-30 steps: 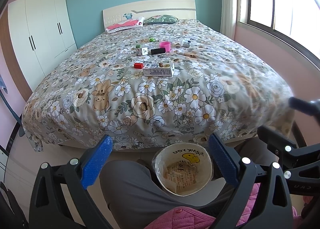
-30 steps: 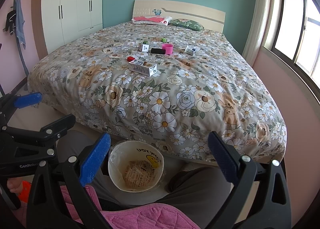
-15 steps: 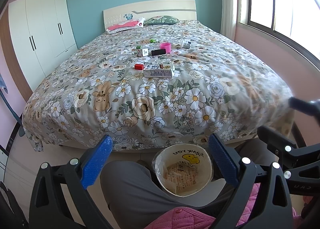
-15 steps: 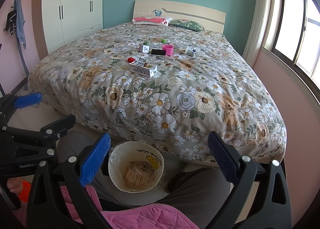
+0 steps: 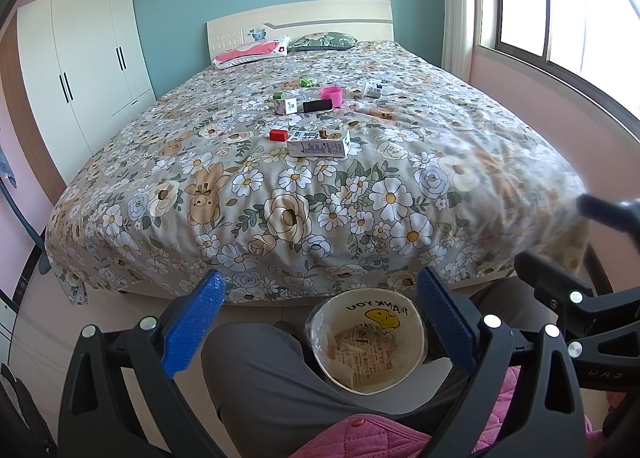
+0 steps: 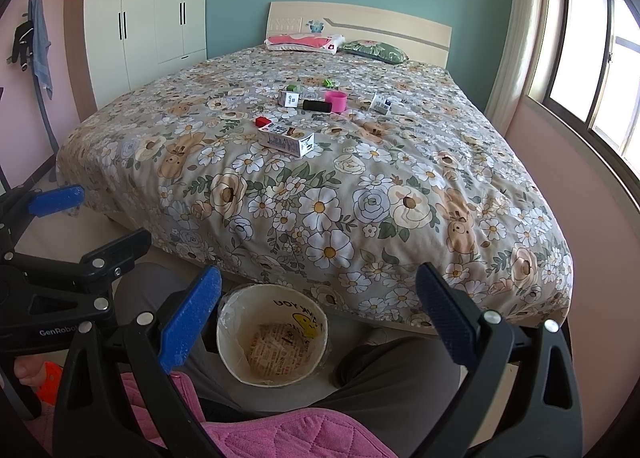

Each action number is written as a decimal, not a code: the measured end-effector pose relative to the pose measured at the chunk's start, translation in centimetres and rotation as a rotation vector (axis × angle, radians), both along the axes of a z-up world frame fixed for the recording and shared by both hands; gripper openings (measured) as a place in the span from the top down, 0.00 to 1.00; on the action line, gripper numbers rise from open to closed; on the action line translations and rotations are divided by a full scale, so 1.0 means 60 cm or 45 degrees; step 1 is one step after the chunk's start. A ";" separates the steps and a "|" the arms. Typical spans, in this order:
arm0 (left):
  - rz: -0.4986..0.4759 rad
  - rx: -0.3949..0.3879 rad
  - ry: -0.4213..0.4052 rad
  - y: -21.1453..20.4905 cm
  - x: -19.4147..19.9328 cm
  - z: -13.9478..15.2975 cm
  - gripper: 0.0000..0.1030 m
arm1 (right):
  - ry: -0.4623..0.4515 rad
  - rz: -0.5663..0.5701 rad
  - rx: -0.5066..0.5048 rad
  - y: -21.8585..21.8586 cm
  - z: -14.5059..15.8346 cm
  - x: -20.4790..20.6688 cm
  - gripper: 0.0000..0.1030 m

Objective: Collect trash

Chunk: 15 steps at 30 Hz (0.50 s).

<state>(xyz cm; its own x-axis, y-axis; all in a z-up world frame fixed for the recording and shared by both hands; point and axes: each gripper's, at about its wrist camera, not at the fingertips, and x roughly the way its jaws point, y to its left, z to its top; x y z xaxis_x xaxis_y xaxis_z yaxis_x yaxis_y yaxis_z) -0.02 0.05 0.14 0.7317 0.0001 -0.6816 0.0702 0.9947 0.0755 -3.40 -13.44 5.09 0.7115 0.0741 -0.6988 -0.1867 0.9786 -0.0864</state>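
A white bin [image 5: 366, 342] [image 6: 272, 334] with a smiley print stands on the floor between a person's grey-trousered knees, lined with plastic and holding a printed wrapper. On the flowered bed lie a white carton [image 5: 319, 143] [image 6: 286, 141], a red block [image 5: 278, 134] [image 6: 263, 121], a small white box [image 5: 286, 106] [image 6: 289, 99], a black item [image 5: 317, 105] [image 6: 317, 105], a pink cup [image 5: 331, 95] [image 6: 335, 101], a green piece [image 5: 306, 82] and a blue-white packet [image 5: 372, 89] [image 6: 382, 103]. My left gripper [image 5: 320, 322] and right gripper [image 6: 318, 314] both hang open above the bin, far from the items.
The bed [image 5: 280, 193] fills the room's middle, with pillows [image 5: 320, 41] at the headboard. A white wardrobe [image 5: 80, 69] stands at the left, a window [image 5: 560, 1] at the right. Pink quilted fabric [image 6: 280, 434] lies under the grippers. A narrow strip of floor [image 5: 40, 318] runs along the bed's left side.
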 end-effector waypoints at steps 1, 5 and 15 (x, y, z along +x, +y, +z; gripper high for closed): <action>0.000 0.000 0.000 0.000 0.000 0.000 0.05 | 0.000 0.000 0.000 0.000 0.000 0.000 0.07; 0.001 0.002 -0.002 0.000 0.000 0.000 0.05 | -0.002 0.000 0.000 -0.001 -0.002 0.000 0.07; 0.000 0.003 0.002 0.002 -0.001 -0.001 0.05 | 0.007 -0.001 0.003 0.004 0.001 0.000 0.07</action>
<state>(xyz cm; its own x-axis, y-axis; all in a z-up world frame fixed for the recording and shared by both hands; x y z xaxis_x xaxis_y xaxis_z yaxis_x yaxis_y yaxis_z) -0.07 0.15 0.09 0.7309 0.0017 -0.6825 0.0700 0.9945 0.0774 -3.41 -13.19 5.12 0.7075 0.0754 -0.7026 -0.1867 0.9789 -0.0830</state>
